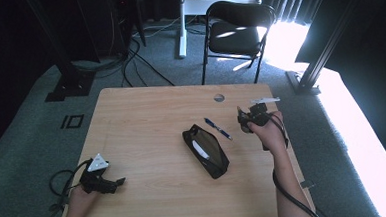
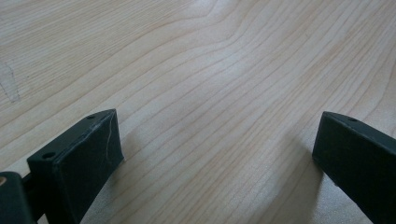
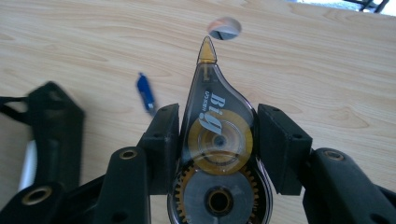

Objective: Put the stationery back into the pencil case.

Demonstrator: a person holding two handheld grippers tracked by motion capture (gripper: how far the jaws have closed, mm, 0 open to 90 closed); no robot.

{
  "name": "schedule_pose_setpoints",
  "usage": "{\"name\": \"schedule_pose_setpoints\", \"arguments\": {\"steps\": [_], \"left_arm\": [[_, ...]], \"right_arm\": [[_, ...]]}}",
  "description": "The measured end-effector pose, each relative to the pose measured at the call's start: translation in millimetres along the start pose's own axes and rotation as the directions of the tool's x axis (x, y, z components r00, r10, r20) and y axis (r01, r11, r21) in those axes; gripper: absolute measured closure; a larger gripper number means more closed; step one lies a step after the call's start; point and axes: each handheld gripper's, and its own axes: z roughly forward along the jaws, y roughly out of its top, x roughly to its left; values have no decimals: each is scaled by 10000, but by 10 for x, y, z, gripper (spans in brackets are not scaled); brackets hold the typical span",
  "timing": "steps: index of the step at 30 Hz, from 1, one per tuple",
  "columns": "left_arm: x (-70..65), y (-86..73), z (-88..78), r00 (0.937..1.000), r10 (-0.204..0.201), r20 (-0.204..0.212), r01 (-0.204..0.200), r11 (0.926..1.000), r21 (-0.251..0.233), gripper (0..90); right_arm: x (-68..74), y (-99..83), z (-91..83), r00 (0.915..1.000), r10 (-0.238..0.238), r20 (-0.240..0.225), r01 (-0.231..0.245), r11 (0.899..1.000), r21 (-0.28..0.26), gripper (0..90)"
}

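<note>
Tape (image 3: 217, 140) sits clamped in the right tool (image 3: 217, 149), nose pointing away along the jaws, lifted over the bench (image 1: 142, 126) at its right side. Pouch (image 1: 206, 151) lies to the left of that tool — open, long axis slanting across the bench middle, something white inside. Pen (image 1: 217, 128) rests between pouch and tool, beside the pouch. Right hand is nearer. Left tool (image 2: 215, 154), jaws apart and empty, rests at the near left corner.
</note>
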Motion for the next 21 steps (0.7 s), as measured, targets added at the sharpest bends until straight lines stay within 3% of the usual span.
{"name": "schedule_pose_setpoints", "arguments": {"steps": [9, 21], "left_arm": [[0, 0, 0, 10000, 1, 1, -1, 10000, 0, 16], [1, 0, 0, 10000, 8, -2, -8, 10000, -2, 16]], "right_arm": [[238, 17, -199, 9986, -403, -339, 392, 9987, -339, 505], [523, 25, -294, 9907, -1108, -791, 1076, 9932, -436, 505]]}}
